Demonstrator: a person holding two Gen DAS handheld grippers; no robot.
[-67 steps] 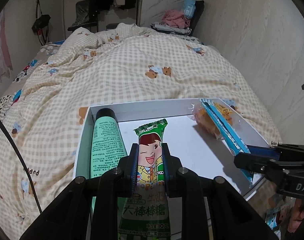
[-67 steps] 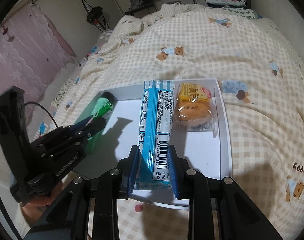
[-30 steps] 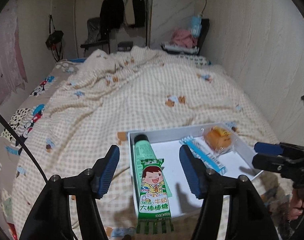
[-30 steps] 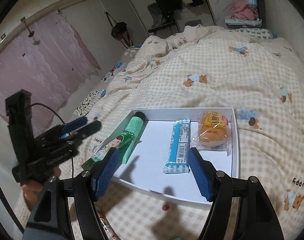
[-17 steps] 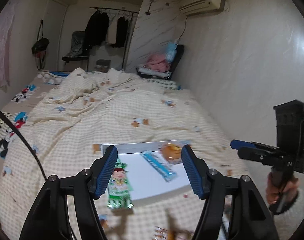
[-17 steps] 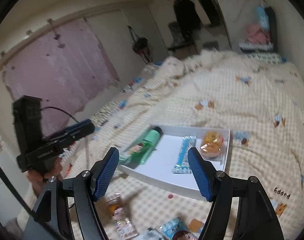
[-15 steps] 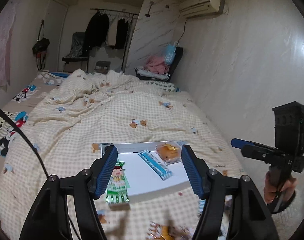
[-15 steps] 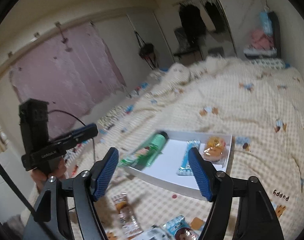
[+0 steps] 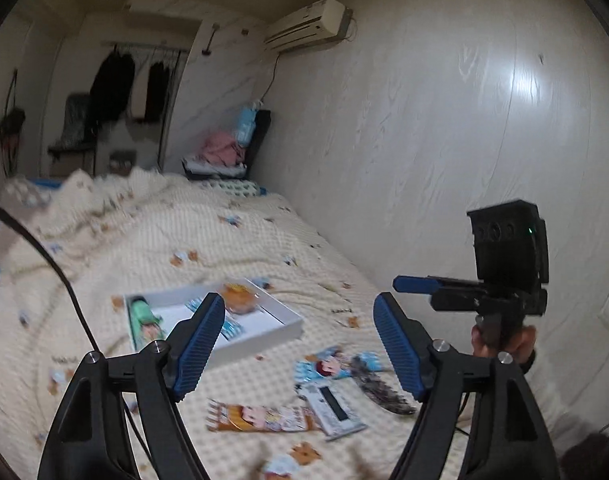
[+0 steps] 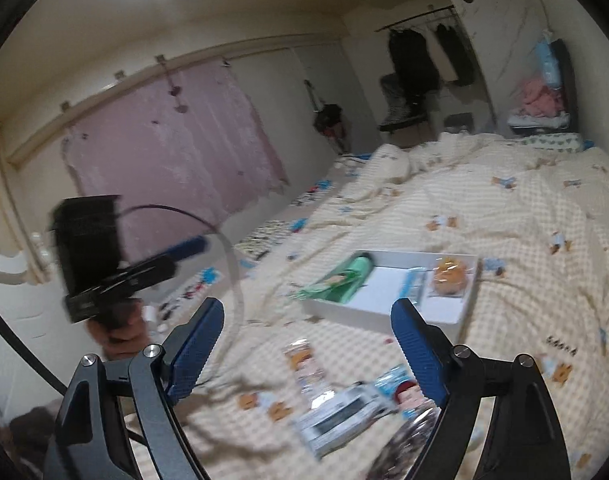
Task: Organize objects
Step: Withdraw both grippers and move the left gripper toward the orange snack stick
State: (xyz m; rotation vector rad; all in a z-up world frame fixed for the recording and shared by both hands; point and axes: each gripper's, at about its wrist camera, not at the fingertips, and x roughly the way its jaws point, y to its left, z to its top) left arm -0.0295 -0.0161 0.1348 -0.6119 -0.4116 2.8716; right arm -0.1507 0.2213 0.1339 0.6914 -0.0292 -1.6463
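Note:
A white tray (image 9: 288, 320) (image 10: 464, 308) lies on the checked quilt. It holds a green tube (image 10: 356, 272), a green candy packet (image 10: 324, 284) sticking out over its near edge, a blue packet (image 10: 414, 284) and an orange bun (image 9: 240, 294). My left gripper (image 9: 298, 308) hangs well back from the tray with its jaws opening and nothing between them. My right gripper (image 10: 307, 306) is wide open and empty, also back from the tray. Loose on the quilt nearer to me are an orange cartoon packet (image 9: 260, 418), a white packet (image 9: 332, 404), a blue cartoon packet (image 9: 324, 366) and a dark packet (image 9: 380, 388).
The bed runs along a pale wall (image 9: 424, 160) on the right. A pink curtain (image 10: 176, 152) hangs on the left. Clothes on a rail (image 9: 120, 84), a chair and a pile of bedding stand at the far end. A black cable (image 9: 64, 280) trails from my left gripper.
Both grippers let go of the candy packet and the blue packet in the tray, then drew back and rose. The tray now looks small, and the loose packets have come into view.

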